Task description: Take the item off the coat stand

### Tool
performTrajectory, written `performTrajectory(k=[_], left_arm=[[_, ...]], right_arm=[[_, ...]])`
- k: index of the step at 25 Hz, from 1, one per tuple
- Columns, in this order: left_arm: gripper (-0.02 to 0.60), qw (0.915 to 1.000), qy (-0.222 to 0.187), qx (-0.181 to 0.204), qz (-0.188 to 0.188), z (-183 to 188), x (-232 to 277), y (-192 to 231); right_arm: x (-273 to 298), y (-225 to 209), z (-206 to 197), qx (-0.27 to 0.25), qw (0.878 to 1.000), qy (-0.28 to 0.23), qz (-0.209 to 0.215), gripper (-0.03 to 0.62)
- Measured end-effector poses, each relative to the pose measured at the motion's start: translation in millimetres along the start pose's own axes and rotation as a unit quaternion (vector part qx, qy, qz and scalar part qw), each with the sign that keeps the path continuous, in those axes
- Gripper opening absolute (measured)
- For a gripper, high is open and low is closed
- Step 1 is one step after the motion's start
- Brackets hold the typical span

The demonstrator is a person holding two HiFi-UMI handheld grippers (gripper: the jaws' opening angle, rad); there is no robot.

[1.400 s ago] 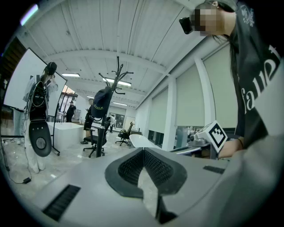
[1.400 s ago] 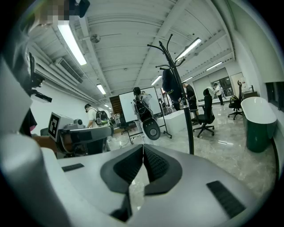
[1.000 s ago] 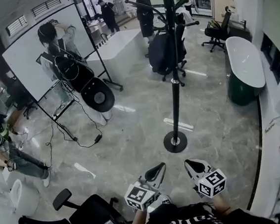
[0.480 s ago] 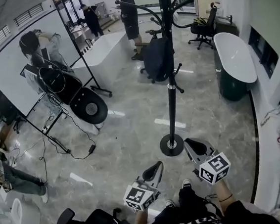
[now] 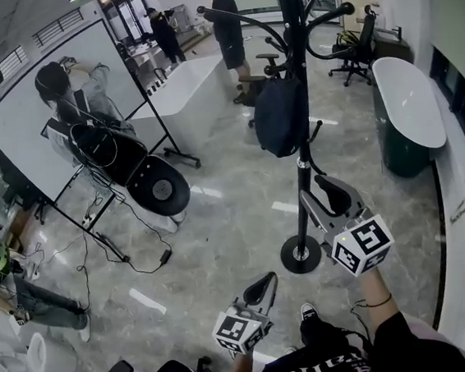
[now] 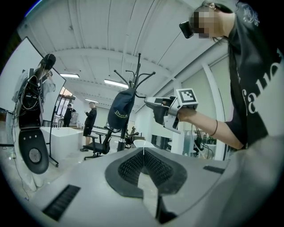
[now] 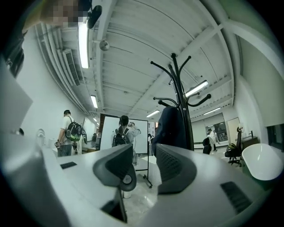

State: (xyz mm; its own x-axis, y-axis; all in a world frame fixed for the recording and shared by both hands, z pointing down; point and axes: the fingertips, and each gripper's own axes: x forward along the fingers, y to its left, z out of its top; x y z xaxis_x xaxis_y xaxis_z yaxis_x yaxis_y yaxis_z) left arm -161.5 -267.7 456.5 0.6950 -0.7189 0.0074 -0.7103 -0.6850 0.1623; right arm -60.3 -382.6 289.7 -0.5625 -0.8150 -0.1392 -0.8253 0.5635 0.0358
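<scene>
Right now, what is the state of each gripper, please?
Left gripper: shut, holding nothing.
Right gripper: open, its jaws have just been opening, nothing between them.

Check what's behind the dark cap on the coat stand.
In the head view, the dark cap hangs just left of the coat stand pole. A black office chair and grey floor show behind it. The cap covers the peg that carries it.

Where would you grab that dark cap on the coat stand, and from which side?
Pinch the lower edge of the cap from the person's side. It dangles free below a hook of the coat stand, nothing in front, so lifting should unhook it.
</scene>
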Motion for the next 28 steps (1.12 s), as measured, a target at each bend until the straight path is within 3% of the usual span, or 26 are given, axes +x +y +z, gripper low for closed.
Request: performTrajectory(k=[7,17,18,20,28], left_arm=[[0.005,0.9993,-0.018,0.004,0.033,23,50,52],[0.005,0.9987,-0.018,0.009,0.047,34,89,92],[0.005,0.9987,-0.018,0.009,0.048,33,91,93],[0.005,0.9986,-0.015,0.008,0.049,31,94,95],[0.005,0.9983,-0.017,0.004,0.055,34,88,98]], right_arm=[[77,-51,27,0.023,0.999,-0.031,-0.022,0.207],[157,-82,23,0.009,0.999,-0.017,-0.036,0.207],[159,-83,20,0.008,0.999,-0.013,-0.031,0.200],[161,-83,17,0.001,1.000,-0.009,-0.022,0.075],[146,-50,66,-0.040,0.996,-0.074,0.032,0.045]])
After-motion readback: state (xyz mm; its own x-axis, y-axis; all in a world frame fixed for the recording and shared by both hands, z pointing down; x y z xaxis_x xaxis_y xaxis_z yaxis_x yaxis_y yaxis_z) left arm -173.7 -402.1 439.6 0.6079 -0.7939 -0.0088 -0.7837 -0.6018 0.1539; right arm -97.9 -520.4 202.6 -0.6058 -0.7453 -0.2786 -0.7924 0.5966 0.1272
